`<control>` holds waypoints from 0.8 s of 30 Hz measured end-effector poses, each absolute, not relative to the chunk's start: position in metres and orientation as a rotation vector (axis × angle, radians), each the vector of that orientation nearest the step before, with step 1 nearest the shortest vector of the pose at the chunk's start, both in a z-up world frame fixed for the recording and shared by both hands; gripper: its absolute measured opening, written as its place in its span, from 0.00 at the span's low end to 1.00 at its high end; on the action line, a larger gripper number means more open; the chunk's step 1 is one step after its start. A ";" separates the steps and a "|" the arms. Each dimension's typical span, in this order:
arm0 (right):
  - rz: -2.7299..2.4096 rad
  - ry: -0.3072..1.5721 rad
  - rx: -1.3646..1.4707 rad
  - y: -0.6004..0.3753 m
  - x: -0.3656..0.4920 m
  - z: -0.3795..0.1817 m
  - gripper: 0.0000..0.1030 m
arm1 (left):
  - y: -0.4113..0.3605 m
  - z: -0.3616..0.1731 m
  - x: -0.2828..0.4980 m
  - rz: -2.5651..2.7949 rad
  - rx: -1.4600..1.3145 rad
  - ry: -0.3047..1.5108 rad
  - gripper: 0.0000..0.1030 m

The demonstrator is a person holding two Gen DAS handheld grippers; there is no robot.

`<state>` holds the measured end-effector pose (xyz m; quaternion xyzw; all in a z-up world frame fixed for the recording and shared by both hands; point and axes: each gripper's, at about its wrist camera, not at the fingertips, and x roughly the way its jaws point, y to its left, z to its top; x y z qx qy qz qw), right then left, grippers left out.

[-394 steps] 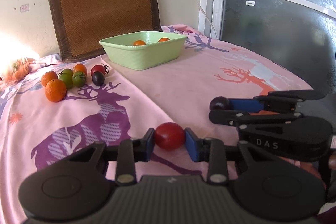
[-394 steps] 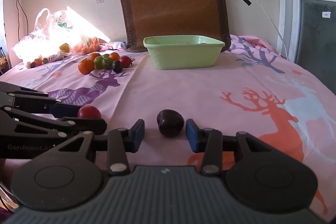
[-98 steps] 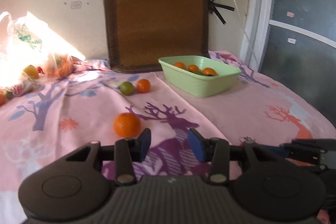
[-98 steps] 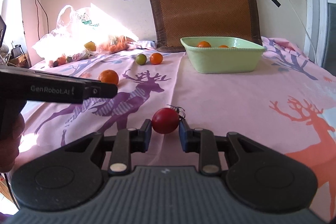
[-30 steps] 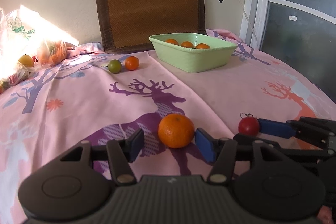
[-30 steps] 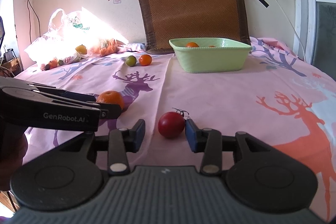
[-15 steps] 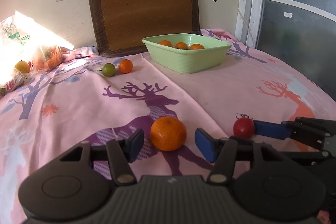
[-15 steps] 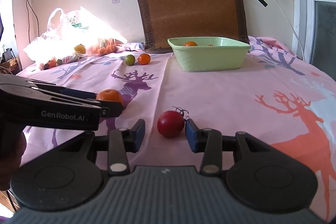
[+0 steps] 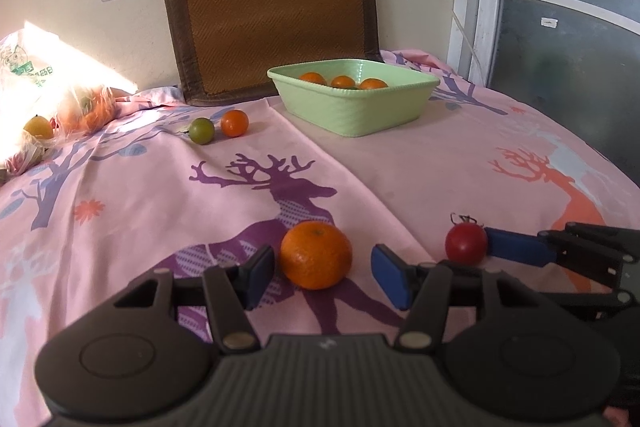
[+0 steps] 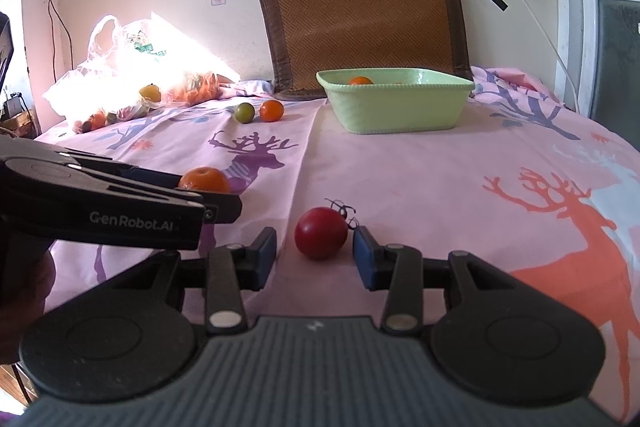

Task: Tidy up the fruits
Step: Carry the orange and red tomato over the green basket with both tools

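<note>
Left wrist view: the left tool (image 9: 322, 277) stands half open, an orange (image 9: 316, 254) lying on the pink deer-print cloth (image 9: 420, 163) between its blue pads (image 9: 390, 281). A gap shows on both sides of the fruit; no grip is made. Three seconds back the same orange was seen further off, ahead and left of the pads; it is now framed squarely between them, low centre of the frame.

Right wrist view: the right tool (image 10: 314, 253) is likewise part open. A red tomato (image 10: 321, 233) sits on the cloth between the pads, close to the right-hand one, with clear space on the left. Three seconds back this tomato was pinched between the pads; it is now set down and released. In the last second the jaw widths are unchanged in both views.

The green dish (image 9: 360, 107) stands upper centre, with orange fruits inside. A green fruit (image 9: 201, 130) and a small orange fruit (image 9: 234, 123) are left on the cloth to the left of the dish. A plastic bag of fruit (image 10: 120, 87) lies at the far left.

Judgement: both fruits are lined up for pick-up, not yet taken. Closing is likely the next need, then carrying to the dish. The surface cannot be told for certain: counter or bed.
</note>
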<state>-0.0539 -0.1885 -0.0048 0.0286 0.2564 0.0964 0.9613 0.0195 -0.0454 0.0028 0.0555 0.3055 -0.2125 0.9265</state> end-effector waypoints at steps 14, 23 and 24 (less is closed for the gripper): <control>0.192 0.494 0.058 -0.188 -0.060 -0.005 0.44 | -0.045 0.007 0.021 -0.432 0.126 0.606 0.52; 0.180 0.491 0.068 -0.190 -0.059 -0.007 0.44 | -0.048 0.002 0.016 -0.437 0.169 0.585 0.38; 0.181 0.489 0.067 -0.190 -0.059 -0.007 0.43 | -0.047 0.002 0.016 -0.443 0.166 0.585 0.38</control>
